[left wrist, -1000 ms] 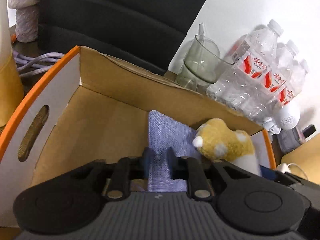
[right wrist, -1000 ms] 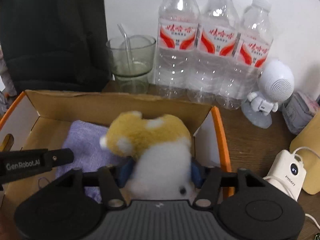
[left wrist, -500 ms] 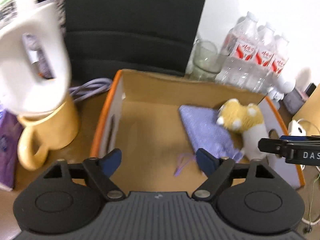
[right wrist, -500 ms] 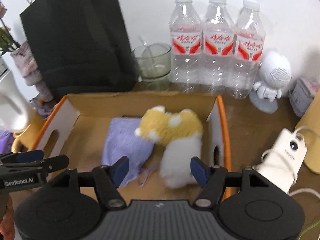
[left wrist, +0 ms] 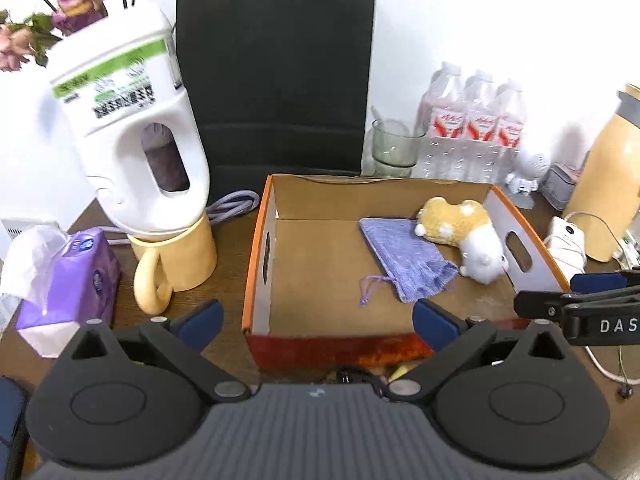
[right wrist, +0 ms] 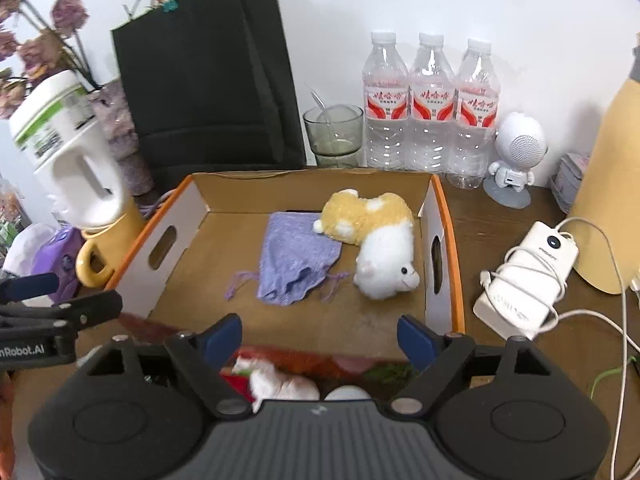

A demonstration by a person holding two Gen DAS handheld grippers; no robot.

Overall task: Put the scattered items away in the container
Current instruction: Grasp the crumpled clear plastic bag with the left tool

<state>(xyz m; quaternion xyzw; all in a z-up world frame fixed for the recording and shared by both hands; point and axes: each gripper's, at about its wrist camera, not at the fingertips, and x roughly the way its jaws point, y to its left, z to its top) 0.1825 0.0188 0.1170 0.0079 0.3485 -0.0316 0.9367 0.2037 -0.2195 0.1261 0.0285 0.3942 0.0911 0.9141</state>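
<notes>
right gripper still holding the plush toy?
No. The right gripper has open, empty jaws, which have just been opening, while the plush toy lies in the cardboard box beside the purple pouch.

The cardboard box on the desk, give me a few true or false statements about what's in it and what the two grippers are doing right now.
1. The purple pouch lies inside the cardboard box. True.
2. The plush toy is clamped in the right gripper. False: it lies in the box, and the right gripper's jaws, which have just been opening, have nothing between them.
3. The plush toy touches the pouch's edge. True.
4. The left gripper is shut on the pouch. False: its jaws stand wide apart, having just opened, with nothing between them.
5. The three water bottles stand inside the box. False: they stand behind it by the wall.
</notes>
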